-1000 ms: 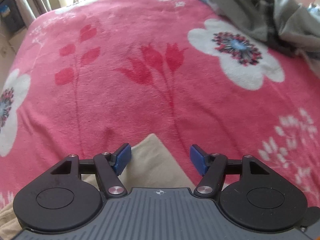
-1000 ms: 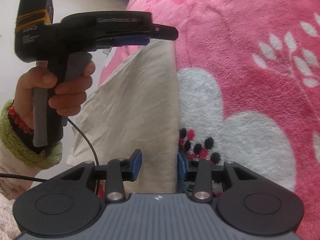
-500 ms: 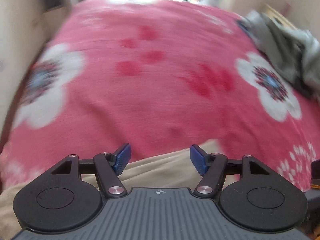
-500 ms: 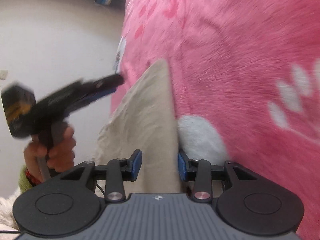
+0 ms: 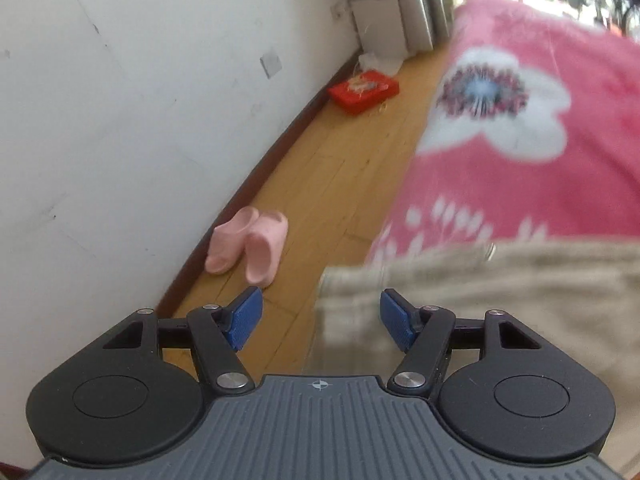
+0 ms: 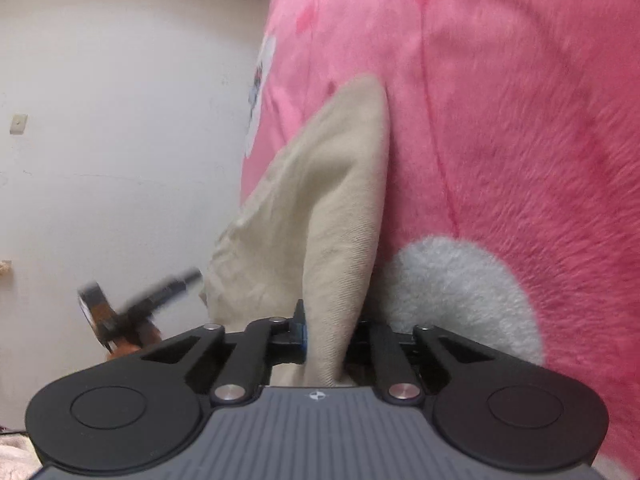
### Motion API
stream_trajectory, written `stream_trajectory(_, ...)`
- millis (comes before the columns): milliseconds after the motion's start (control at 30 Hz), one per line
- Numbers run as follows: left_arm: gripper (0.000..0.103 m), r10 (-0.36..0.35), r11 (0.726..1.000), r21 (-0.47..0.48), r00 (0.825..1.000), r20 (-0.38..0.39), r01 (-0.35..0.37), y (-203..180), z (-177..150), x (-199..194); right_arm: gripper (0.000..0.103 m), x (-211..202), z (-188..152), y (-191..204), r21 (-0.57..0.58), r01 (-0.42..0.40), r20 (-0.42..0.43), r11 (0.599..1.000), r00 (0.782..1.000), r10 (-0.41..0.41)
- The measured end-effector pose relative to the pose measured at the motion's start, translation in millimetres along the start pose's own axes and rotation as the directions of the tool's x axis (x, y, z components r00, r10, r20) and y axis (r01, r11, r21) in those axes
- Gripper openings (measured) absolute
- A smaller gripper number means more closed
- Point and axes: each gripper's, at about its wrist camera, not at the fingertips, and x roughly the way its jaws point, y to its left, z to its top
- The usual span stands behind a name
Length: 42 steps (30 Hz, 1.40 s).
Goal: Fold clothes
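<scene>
While the pink floral blanket (image 6: 520, 160) covers the bed, a beige garment (image 6: 320, 208) lies along its near left edge and hangs over the side. Right tongs (image 6: 328, 332): jaws closing, pinching a fold of the beige garment between the pads. Left tongs (image 5: 320, 320): jaws spread, pads touching nothing, with the blurred garment corner (image 5: 460, 292) in the gap beyond them, over the wooden floor (image 5: 340, 168). On that floor by the wall lie a red box (image 5: 364, 92), far, with pale scraps on top, and pink slippers (image 5: 250, 244), nearer.
</scene>
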Motion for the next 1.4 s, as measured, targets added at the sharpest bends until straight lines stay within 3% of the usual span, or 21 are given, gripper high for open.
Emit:
stream_trajectory(133,0.066,-0.049,0.996,0.076,0.998,0.03,0.047,-26,-3,-5,0.007,-23,6,11,-0.035,0.002,0.049,0.999,0.999,0.0)
stream_trajectory(267,0.066,-0.151,0.985,0.092,0.987,0.054,0.146,-46,5,-18,0.007,-50,13,19,-0.073,0.055,0.069,0.996,0.996,-0.05)
stream_trajectory(333,0.066,-0.215,0.974,0.083,0.975,0.062,0.21,-53,10,-25,0.007,-72,18,21,-0.085,0.094,0.082,0.992,0.993,-0.087)
stream_trajectory(433,0.066,-0.329,0.944,0.071,0.94,0.086,0.323,-72,24,-39,0.007,-121,28,24,-0.103,0.196,0.112,0.975,0.976,-0.184)
stream_trajectory(533,0.066,-0.45,0.893,0.071,0.886,0.107,0.445,-100,39,-52,0.007,-174,30,33,-0.109,0.341,0.158,0.934,0.933,-0.323)
stream_trajectory(633,0.066,-0.535,0.844,0.102,0.835,0.123,0.526,-133,50,-61,0.007,-252,26,21,-0.072,0.483,0.223,0.872,0.86,-0.458)
stream_trajectory(733,0.066,-0.599,0.801,0.132,0.791,0.128,0.585,-166,61,-62,0.007,-309,4,-9,-0.014,0.564,0.296,0.825,0.791,-0.536)
stream_trajectory(767,0.066,-0.614,0.788,0.137,0.78,0.118,0.6,-176,62,-60,0.008,-316,1,-29,0.037,0.559,0.313,0.828,0.781,-0.541)
stream_trajectory(867,0.066,-0.64,0.764,0.164,0.764,0.08,0.624,-200,61,-52,0.031,-313,-10,-85,0.105,0.549,0.312,0.829,0.774,-0.552)
stream_trajectory(900,0.066,-0.647,0.757,0.179,0.759,0.069,0.629,-204,59,-51,0.035,-310,-17,-102,0.146,0.538,0.305,0.83,0.774,-0.555)
stream_trajectory(1000,0.066,-0.666,0.735,0.209,0.744,0.042,0.646,-203,51,-52,0.037,-309,-31,-110,0.211,0.472,0.349,0.856,0.782,-0.517)
stream_trajectory(1067,0.066,-0.683,0.716,0.218,0.73,0.025,0.663,-200,47,-53,0.039,-323,-39,-97,0.21,0.51,0.331,0.834,0.766,-0.551)
stream_trajectory(1133,0.066,-0.712,0.683,0.243,0.702,0.011,0.688,-200,43,-59,0.041,-343,-52,-74,0.171,0.598,0.35,0.783,0.706,-0.615)
stream_trajectory(1200,0.066,-0.735,0.646,0.312,0.678,0.008,0.697,-205,37,-65,0.042,-354,-64,-46,0.131,0.683,0.405,0.719,0.625,-0.668)
stream_trajectory(1300,0.066,-0.75,0.597,0.436,0.661,0.007,0.673,-225,28,-72,0.042,-335,-74,-8,-0.01,0.707,0.479,0.708,0.624,-0.617)
stream_trajectory(1400,0.065,-0.759,0.547,0.535,0.651,-0.008,0.644,-248,19,-77,0.039,-278,-81,19,-0.232,0.706,0.461,0.669,0.686,-0.563)
